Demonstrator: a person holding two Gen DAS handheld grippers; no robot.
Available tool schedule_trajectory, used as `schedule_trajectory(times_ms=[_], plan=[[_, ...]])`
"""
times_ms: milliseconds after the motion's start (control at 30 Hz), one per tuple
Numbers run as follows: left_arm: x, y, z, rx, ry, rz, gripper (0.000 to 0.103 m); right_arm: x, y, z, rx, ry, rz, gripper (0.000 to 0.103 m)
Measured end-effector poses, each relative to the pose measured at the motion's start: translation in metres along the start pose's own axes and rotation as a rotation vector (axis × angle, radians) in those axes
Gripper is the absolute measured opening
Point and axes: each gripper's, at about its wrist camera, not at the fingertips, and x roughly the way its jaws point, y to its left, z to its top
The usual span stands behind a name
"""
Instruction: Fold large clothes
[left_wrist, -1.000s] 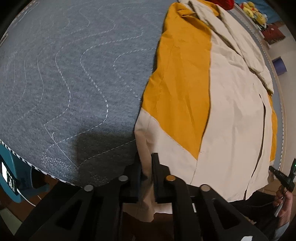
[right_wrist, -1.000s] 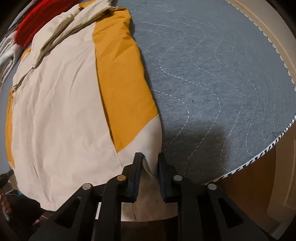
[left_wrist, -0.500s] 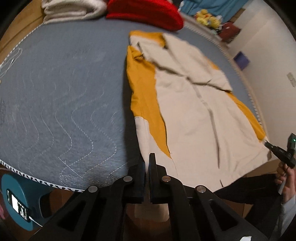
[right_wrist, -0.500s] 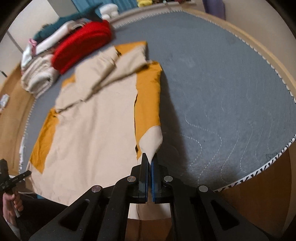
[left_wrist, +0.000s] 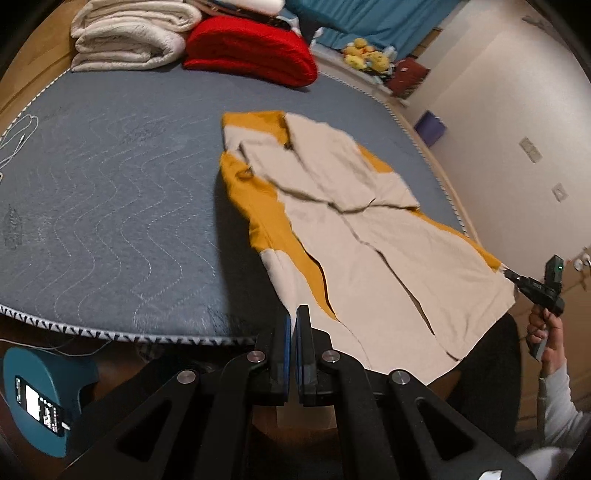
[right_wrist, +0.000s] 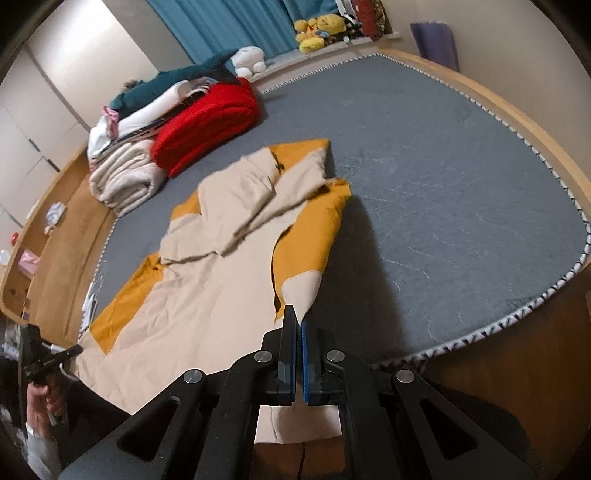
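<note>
No brand name or readable writing shows anywhere; the lit screen on a teal device (left_wrist: 40, 402) on the floor by the bed is too small to make out.

Both grippers point downward and forward over the near edge of a bed with a grey quilted mattress (left_wrist: 110, 206). The left gripper (left_wrist: 294, 314) has its jaws pressed together on one bottom corner of a coat (left_wrist: 354, 236), with cream fabric pinched between its blue-lined fingers. The right gripper (right_wrist: 298, 314) is closed the same way on the opposite bottom corner (cream cloth hangs beneath its jaws too). In the left wrist view the person's right hand (left_wrist: 546, 332) grips its tool handle at the far right, a pale sleeve below it; in the right wrist view the left hand (right_wrist: 44, 398) appears at the lower left.

The coat is cream with mustard-yellow panels down both sides. It lies lengthwise on the mattress, collar end away from the grippers, its sleeves folded across the chest. Its hem is lifted off the bed's edge between the two grippers.

Behind it sit a folded red blanket (left_wrist: 251, 51) and a folded cream blanket (left_wrist: 129, 37).
</note>
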Motion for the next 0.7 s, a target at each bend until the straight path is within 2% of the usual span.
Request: schedule_trajectory(times_ms=[233, 333, 400, 500, 567, 700], plan=[[-0.056, -0.017, -0.014, -0.001, -0.050, -0.050, 0.001, -0.077, -0.008, -0.031, 0.052, -0.060, 0.017, 0.002], [-0.053, -0.017, -0.002, -0.013, -0.059, -0.058, 0.001, -0.096, -0.009, -0.032, 0.067, -0.093, 0.024, 0.002], [-0.041, -0.010, 0.012, -0.028, -0.062, -0.066, 0.001, -0.094, -0.007, -0.025, 0.056, -0.103, 0.023, 0.002], [-0.005, 0.011, 0.040, -0.098, -0.072, -0.039, 0.001, -0.067, -0.009, 0.004, 0.063, -0.107, 0.020, 0.002], [0.023, 0.026, 0.060, -0.146, -0.085, -0.055, 0.001, -0.041, -0.006, 0.023, 0.040, -0.106, -0.009, 0.002], [0.081, 0.050, 0.103, -0.187, -0.097, -0.067, 0.001, 0.036, -0.018, 0.069, 0.054, -0.056, -0.050, 0.002]])
